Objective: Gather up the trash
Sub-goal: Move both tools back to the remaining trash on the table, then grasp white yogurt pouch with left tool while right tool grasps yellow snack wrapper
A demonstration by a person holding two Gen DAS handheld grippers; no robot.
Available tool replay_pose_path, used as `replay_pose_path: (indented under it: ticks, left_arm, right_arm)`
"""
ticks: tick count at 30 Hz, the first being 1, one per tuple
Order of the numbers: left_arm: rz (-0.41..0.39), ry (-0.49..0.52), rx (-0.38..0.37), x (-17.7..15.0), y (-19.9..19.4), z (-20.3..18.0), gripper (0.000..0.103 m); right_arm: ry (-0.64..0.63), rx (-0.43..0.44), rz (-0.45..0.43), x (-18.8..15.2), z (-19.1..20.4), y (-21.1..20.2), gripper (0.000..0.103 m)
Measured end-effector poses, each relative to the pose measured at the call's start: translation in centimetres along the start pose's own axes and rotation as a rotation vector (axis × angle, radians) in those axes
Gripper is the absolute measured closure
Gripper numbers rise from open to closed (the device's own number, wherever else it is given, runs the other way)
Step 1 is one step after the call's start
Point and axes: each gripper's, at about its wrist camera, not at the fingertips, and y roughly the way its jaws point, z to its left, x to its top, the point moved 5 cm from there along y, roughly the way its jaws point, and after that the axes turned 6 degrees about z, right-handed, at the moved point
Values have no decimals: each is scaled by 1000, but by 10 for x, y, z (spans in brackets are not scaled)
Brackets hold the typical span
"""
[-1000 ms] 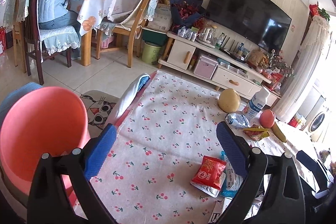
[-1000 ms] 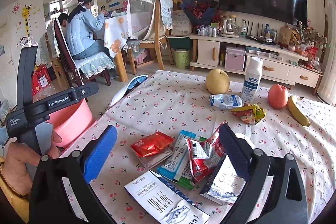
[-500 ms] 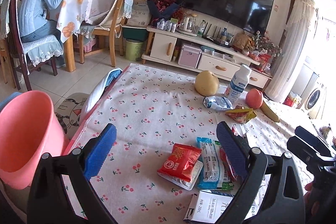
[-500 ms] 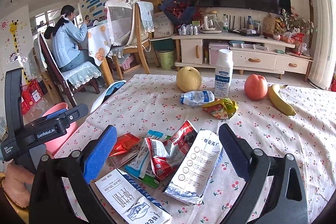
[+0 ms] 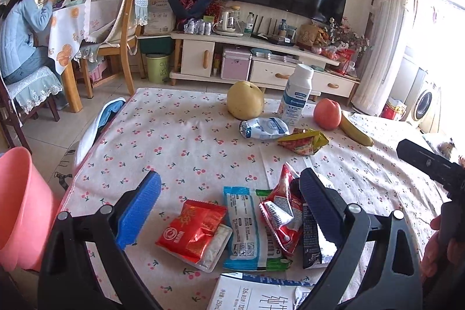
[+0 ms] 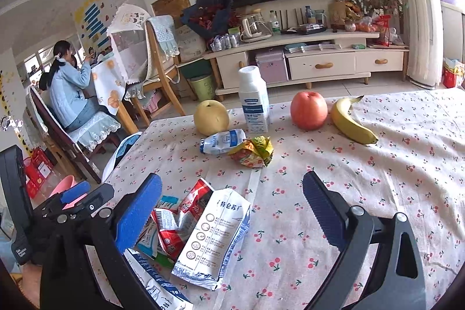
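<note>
table (image 5: 180, 135) carries wrapper pile (image 5: 250, 225) at 6 o'clock, bucket (image 5: 20, 208) off-edge at 9. left gripper (image 5: 229, 202) wide, empty, above red packet (image 5: 194, 228); right gripper (image 6: 232, 202) wide, empty. suggest: pinch one wrapper only, leave fruit at 12.

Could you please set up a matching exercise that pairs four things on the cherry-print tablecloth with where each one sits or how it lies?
Things:
1. white bottle
2. banana
3. red snack packet
4. yellow-green wrapper

Places or states:
A. lying just right of the apple
B. crumpled, in front of the bottle
C. flat at the left end of the wrapper pile, between the left claw's fingers
D. standing upright between the pear and the apple

Pairs: 1-D, 2-A, 3-C, 4-B
</note>
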Motion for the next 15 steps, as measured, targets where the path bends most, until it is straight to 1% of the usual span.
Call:
replay_pose_path:
  ticks: [2,5,9,12,15]
  left_arm:
    - [17,31,-8,6,8,-9,7]
    - [55,71,-37,18,26,-21,7]
    - [125,112,-37,35,63,-33,7]
    - [160,106,-47,51,93,-40,7]
    - [193,53,-54,68,127,-41,7]
  right_arm:
    - [30,-3,2,3,-13,3,7]
    - [57,-31,17,9,-31,14,7]
    - [98,-50,41,18,-55,38,7]
    - [142,-14,77,21,-69,62,7]
    - [163,26,109,22,-74,86,7]
